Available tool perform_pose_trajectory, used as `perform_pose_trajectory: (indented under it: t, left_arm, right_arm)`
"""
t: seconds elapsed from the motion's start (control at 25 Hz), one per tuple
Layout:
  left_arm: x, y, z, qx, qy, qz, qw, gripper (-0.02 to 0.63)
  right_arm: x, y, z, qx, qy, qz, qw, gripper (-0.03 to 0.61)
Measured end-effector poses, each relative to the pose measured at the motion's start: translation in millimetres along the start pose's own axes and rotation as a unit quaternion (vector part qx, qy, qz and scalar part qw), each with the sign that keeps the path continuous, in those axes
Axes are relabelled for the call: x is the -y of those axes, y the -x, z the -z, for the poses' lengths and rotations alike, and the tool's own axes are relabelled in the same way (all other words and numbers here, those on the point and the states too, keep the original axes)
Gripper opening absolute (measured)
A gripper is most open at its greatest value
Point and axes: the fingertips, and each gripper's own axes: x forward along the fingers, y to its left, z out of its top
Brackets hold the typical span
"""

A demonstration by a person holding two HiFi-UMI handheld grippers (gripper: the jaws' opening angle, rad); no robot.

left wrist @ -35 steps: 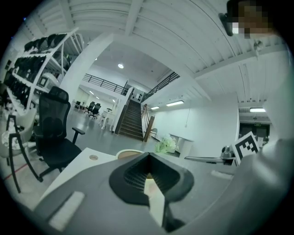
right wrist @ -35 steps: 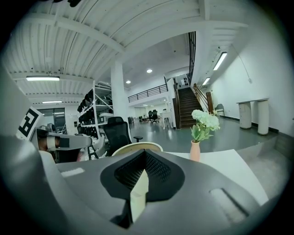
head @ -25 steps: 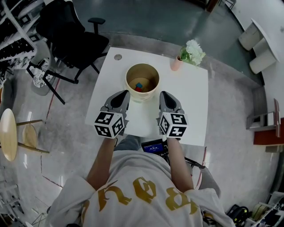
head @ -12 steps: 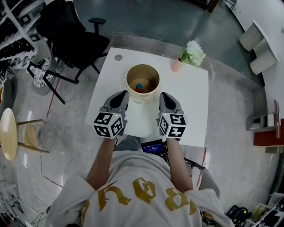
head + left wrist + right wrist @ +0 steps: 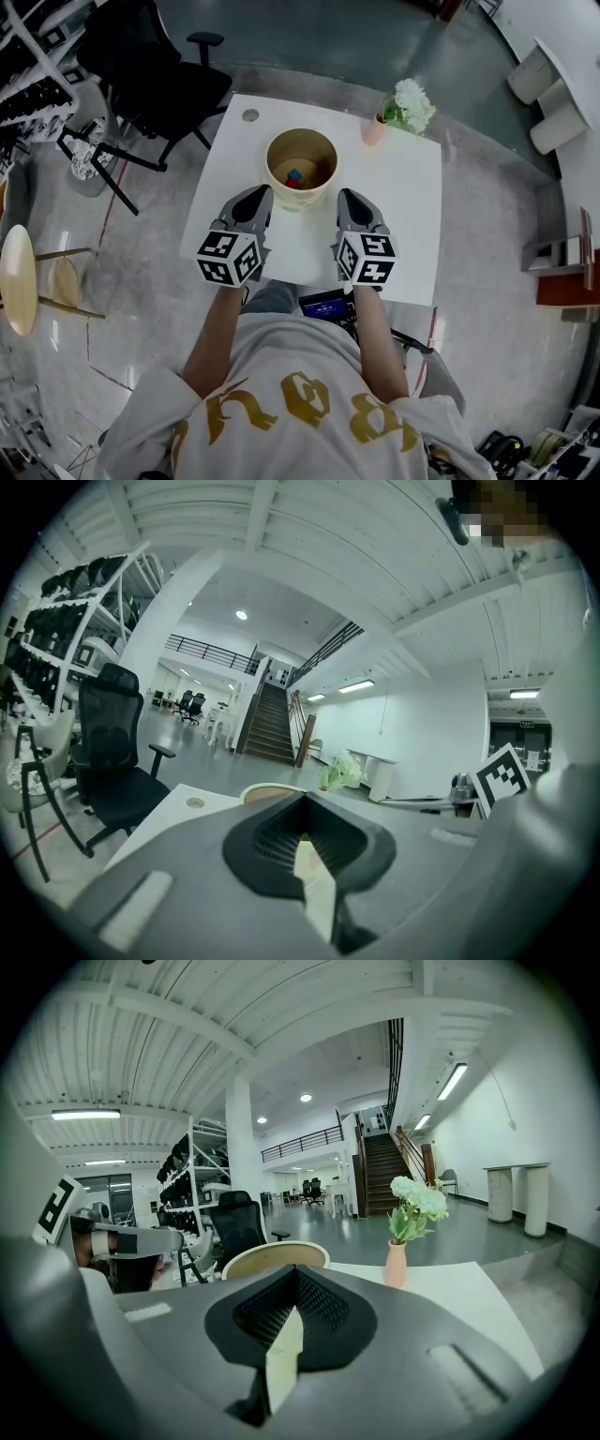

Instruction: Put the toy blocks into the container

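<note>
A round tan container (image 5: 301,139) stands at the middle of the white table (image 5: 403,216). Inside it lie a blue block (image 5: 294,174) and a red block (image 5: 292,185). My left gripper (image 5: 260,194) is shut with nothing in it, just short of the container's near left side. My right gripper (image 5: 348,197) is shut and empty too, off the container's near right side. The container's rim (image 5: 267,789) rises just beyond the left gripper (image 5: 303,836) in the left gripper view, and the same rim (image 5: 272,1255) shows past the right gripper (image 5: 295,1307) in the right gripper view.
A pink vase with white flowers (image 5: 375,131) stands at the table's far right, also seen as the vase (image 5: 397,1265). A black office chair (image 5: 155,80) is off the far left corner. A dark device (image 5: 325,309) lies at the near table edge.
Both grippers stay shut in nearly the same places beside the container. Only the head view has shifted slightly.
</note>
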Motion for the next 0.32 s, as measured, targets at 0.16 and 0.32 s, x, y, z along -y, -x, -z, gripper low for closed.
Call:
perform_pose_trajectory:
  t: [0.16,0.32]
  left_arm:
    - [1.1,0.6,-0.1,0.001,0.000,-0.002,1.0000,0.002]
    - [2.9,1.0,3.7,-0.002,0.004,-0.002,1.0000,0.002]
  right_arm:
    - [1.3,1.2,1.6,-0.002,-0.001,-0.002,1.000,0.021]
    - [2.3,3.0,4.5,-0.005,-0.001,-0.003,1.000,0.021]
